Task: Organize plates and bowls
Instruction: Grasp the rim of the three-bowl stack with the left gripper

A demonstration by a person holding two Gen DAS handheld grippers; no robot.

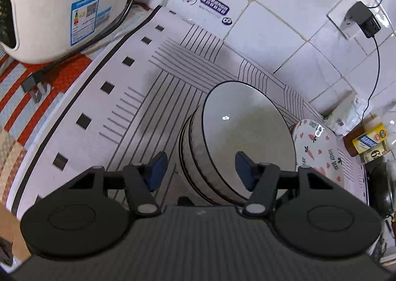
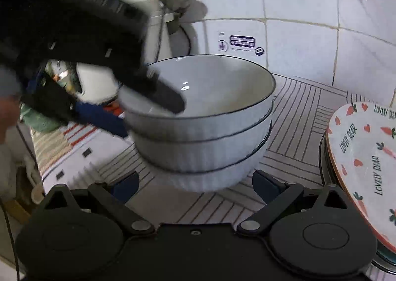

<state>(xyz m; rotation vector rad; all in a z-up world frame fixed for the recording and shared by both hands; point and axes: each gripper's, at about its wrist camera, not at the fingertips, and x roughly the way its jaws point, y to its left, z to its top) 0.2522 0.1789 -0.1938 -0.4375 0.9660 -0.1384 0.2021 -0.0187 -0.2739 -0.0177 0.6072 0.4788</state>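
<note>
On the striped mat, by the bowl stack: everything below is placed against that stack.

Left wrist view, stack: three white ribbed bowls [image 1: 222,147] nested with dark rims, sitting on the mat [image 1: 158,78] near the tiled wall.
Left wrist view, left gripper [image 1: 201,169]: jaws about half open, straddling the near rim of the top bowl, one blue pad outside the wall, the other over the inside; neither pad looks to be pressing, so nothing is held.
Left wrist view, plate: carrot-print plate [image 1: 319,147] just beside the stack, on its right side.
Left wrist view, rice cooker [image 1: 57,9]: well apart from the stack, far left.

Right wrist view, stack: the same bowls [image 2: 200,130], filling the middle.
Right wrist view, right gripper [image 2: 195,184]: jaws very wide, empty, low in front of the bottom bowl.
Right wrist view, other tool: the left gripper [image 2: 158,105] reaches over the stack's left rim, one finger dipping inside the top bowl.
Right wrist view, plate: the carrot plate [image 2: 366,157] lies atop darker dishes, right of the stack.

Step in hand: I'd say taking hold of the stack's rim.
Next move: likely pinching the pads on the rim firmly before lifting, right gripper steadying below.
</note>
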